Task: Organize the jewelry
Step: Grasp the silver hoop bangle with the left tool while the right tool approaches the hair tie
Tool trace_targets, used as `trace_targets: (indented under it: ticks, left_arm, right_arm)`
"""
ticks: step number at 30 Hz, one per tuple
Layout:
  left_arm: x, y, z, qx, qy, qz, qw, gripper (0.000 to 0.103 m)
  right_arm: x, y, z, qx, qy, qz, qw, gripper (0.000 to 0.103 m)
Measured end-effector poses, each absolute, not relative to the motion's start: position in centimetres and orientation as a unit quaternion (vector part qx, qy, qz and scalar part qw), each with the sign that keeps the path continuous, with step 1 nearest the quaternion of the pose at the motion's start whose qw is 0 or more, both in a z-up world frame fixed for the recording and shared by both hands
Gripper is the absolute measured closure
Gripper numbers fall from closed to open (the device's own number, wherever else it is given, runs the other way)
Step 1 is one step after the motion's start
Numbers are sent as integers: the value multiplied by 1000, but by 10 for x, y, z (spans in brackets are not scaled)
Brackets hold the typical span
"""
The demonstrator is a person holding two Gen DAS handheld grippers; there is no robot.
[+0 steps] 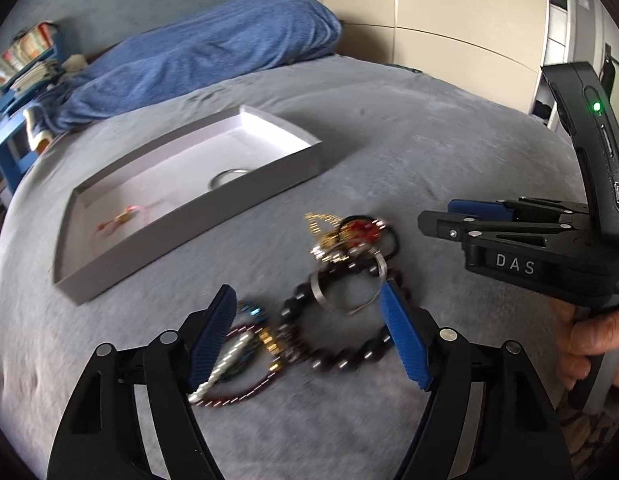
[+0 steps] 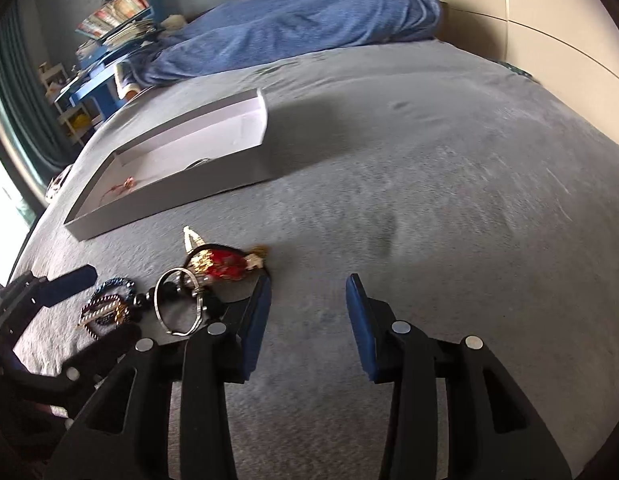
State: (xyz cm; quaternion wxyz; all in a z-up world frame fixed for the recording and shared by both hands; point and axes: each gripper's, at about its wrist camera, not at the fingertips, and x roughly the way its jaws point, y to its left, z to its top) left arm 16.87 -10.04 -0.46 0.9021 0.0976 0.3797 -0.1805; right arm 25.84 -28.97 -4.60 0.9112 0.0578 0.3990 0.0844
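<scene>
Surface: a grey bed cover [image 1: 409, 152] carries everything; there is no desk here.

Jewelry pile: a loose heap lies on the bed, near side of the tray, and runs left to right in the left wrist view.

Pile, near left: a twisted silver-and-dark bracelet [image 1: 225, 364] with small gold beads.

Pile, middle: a dark bead bracelet [image 1: 341, 344] with a silver bangle [image 1: 349, 284] lying over its far part.

Pile, far right: a red and gold ornament [image 1: 357, 232] on a black loop.

Tray: a shallow grey tray [image 1: 245, 204] sits farther off and to the left of the pile, long axis slanting from near left to far right; it already holds a silver ring [image 1: 229, 178] and a small pink piece [image 1: 123, 216].

Left gripper [image 1: 309, 320]: jaws spread wide, holding nothing, poised right over the pile with the dark bead bracelet and the bangle between its fingers.

Right gripper [image 2: 309, 304]: jaws apart and empty, over bare bed to the right of the pile; its left finger is just beside the red ornament.

Nearer hand: the left, by a clear margin; the pile lies straight ahead of it, but off to the left of the right gripper.

Key relation: the bangle looks tilted up on edge, though motion blur makes this uncertain; the tray lies ahead and left of the left gripper.

Likely next: closing the left gripper on the bangle or the beads.
</scene>
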Motion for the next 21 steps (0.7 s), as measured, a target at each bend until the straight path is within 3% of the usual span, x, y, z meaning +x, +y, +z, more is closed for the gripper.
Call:
trace_targets:
  ticks: [10, 13, 15, 21]
  left_arm:
    - [191, -120, -21, 92, 403, -192, 890, 26]
    - [193, -124, -26, 95, 410, -203, 884, 38]
    - [193, -123, -26, 93, 410, -204, 884, 55]
    - [192, -106, -18, 56, 409, -207, 887, 55]
  right_arm:
    - [258, -303, -48, 74, 403, 77, 909, 63]
    - [257, -300, -49, 72, 404, 81, 908, 63]
    - [258, -299, -50, 71, 406, 85, 907, 63]
    - [258, -292, -52, 70, 406, 100, 906, 63]
